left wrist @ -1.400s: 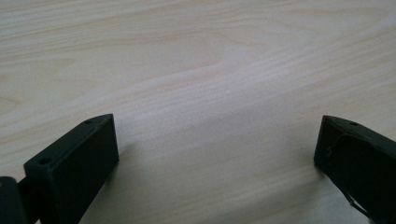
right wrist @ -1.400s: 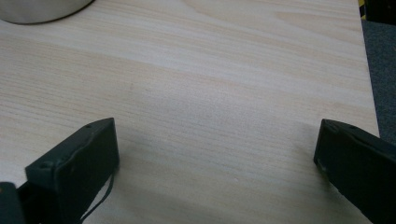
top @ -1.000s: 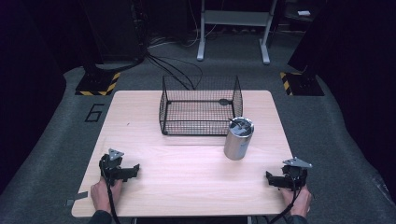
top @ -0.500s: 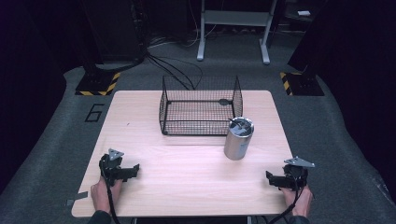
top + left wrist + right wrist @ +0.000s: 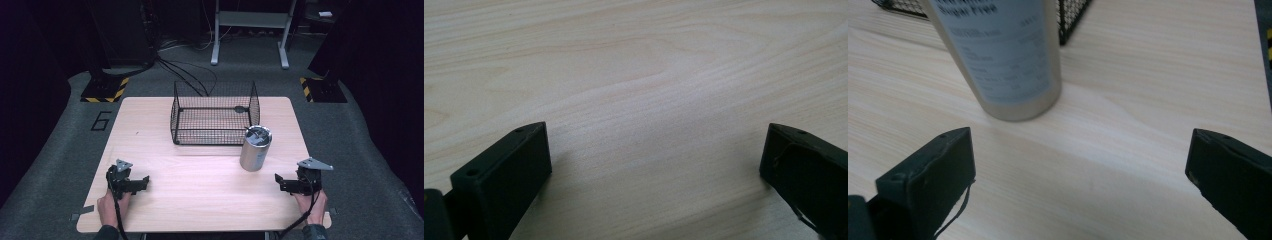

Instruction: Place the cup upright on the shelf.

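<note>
A silver can [image 5: 255, 148] stands upright on the wooden table [image 5: 200, 200], just in front of the right corner of a black wire basket [image 5: 215, 114]. My right gripper [image 5: 280, 182] rests low at the front right with its jaws wide apart and nothing between them. In the right gripper view [image 5: 1080, 160] the can [image 5: 1003, 55] stands a short way ahead, left of centre. My left gripper [image 5: 144, 181] sits at the front left, open and empty. Its own view [image 5: 656, 155] has bare wood between the jaws.
The basket [image 5: 1073, 15] holds a small dark object [image 5: 241, 108] near its back right. Around the table lies dark floor with cables [image 5: 185, 70], a metal stand [image 5: 250, 30] behind, and yellow-black striped bases [image 5: 105, 90] at both far corners.
</note>
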Demonstrator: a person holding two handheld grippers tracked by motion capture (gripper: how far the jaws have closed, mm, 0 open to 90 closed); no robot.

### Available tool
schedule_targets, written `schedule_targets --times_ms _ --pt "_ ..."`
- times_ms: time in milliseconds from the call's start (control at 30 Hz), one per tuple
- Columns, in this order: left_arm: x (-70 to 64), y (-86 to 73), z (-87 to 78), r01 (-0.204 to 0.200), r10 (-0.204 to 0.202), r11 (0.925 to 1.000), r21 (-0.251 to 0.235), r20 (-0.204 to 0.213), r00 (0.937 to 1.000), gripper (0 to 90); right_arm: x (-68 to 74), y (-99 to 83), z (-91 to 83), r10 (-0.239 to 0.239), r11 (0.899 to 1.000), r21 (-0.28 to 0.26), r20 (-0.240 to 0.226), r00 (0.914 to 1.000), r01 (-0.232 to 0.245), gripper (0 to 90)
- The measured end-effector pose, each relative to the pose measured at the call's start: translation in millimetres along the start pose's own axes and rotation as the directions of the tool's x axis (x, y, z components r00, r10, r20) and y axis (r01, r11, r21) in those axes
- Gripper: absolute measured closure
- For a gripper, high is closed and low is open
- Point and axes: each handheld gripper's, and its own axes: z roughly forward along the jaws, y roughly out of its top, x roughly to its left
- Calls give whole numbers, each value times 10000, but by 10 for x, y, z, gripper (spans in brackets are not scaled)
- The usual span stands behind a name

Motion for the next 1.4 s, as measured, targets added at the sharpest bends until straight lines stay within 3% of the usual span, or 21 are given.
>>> schedule_targets --times_ms 233,267,400,667,800,967,1333,1400 --pt "0 0 0 0 0 10000 0 0 10000 0 150 240 42 -426 9990 -134 -518 9977 420 0" --pt "0 0 0 -2 2 10000 1 2 10000 0 183 307 68 -705 9973 -265 -630 9955 689 0" --pt "0 0 0 -1 1 10000 3 1 10000 0 274 432 133 -1007 9948 -246 -856 9912 990 0" --pt "1 0 0 1 -1 10000 0 1 10000 0 335 664 299 -1121 9937 -126 -1014 9885 1114 0" --pt "0 0 0 2 -2 10000 -1 -1 10000 0 329 757 396 -812 9966 -230 -1252 9888 789 0" --pt "1 0 0 0 0 10000 -1 -1 10000 0 354 859 471 -920 9957 -227 -1352 9865 898 0" --pt "1 0 0 1 -1 10000 1 -2 10000 0 416 963 628 -1090 9939 -338 -1584 9813 1049 0" --pt "1 0 0 -1 1 10000 0 -2 10000 0 415 966 650 -941 9952 -417 -1623 9822 885 0"
